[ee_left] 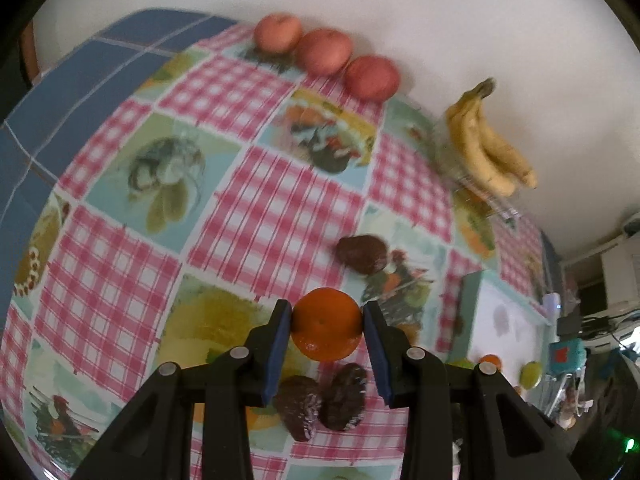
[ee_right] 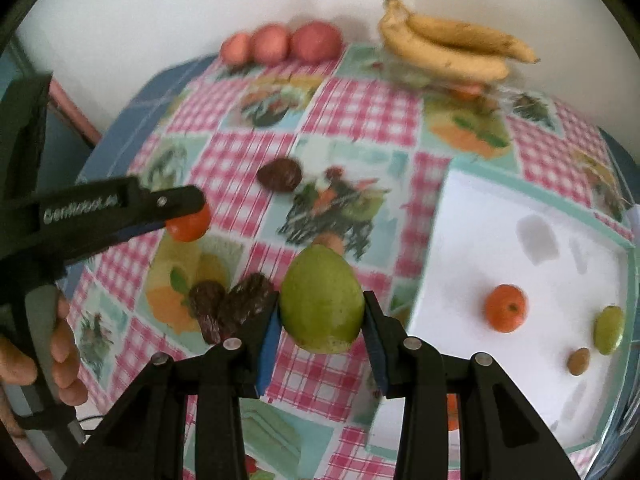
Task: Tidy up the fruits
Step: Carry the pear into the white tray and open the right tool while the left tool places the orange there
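Apples [ee_left: 326,51] and bananas [ee_left: 490,144] sit grouped — left gripper [ee_left: 327,330] pinches an orange [ee_left: 326,326], right gripper [ee_right: 322,316] a pear [ee_right: 322,300] (dark fruits [ee_left: 320,404] remain loose).

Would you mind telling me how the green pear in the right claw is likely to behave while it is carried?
The green pear looks smooth and glossy, so it may slip between the right claw pads. It bulges well past them, suggesting some weight. Being rounded, it would probably roll if set on the white tray.
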A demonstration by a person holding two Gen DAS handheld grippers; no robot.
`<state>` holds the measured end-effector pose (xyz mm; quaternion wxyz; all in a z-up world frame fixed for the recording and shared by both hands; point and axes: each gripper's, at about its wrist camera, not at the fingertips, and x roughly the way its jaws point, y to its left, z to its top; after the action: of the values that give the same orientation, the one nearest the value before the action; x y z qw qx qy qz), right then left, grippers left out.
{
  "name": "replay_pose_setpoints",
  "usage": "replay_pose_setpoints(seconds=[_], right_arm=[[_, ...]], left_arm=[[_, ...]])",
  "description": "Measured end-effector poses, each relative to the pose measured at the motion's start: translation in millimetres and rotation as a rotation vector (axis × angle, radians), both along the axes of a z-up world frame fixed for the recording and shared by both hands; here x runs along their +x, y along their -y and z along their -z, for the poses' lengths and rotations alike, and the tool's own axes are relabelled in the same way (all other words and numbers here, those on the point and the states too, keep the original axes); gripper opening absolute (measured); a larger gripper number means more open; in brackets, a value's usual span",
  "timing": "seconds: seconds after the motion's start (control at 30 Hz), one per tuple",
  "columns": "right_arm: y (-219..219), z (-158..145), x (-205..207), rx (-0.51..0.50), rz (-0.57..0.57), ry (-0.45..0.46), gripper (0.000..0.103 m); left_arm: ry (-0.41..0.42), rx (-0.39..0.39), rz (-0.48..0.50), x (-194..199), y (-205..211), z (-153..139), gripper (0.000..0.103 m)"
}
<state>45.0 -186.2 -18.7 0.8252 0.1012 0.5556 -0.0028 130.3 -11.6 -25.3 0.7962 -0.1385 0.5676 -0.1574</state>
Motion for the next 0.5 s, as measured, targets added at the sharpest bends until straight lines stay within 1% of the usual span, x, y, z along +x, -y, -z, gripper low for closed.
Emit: replay_pose_setpoints(seconds=[0.1, 0.23, 0.33, 0.5], right_arm=[[15, -10, -5, -0.008, 0.054, 0.018, 0.041], [55, -11, -15, -0.012, 0.174, 0.009, 0.041], [85, -8, -24, -0.018, 0.275, -0.008, 0.041], [135, -6, -45, -0.035, 0.431, -0.024, 0.041]], left_arm=[[0.027, -0.013, 0.015, -2, 4, -11, 0.039], [0.055, -0.024, 0.048, -7, 13, -22, 0.039], [0.068, -0.029, 0.09, -13, 25, -27, 0.039], [0.081, -0.025, 0.183, -27, 58, -33, 0.039]])
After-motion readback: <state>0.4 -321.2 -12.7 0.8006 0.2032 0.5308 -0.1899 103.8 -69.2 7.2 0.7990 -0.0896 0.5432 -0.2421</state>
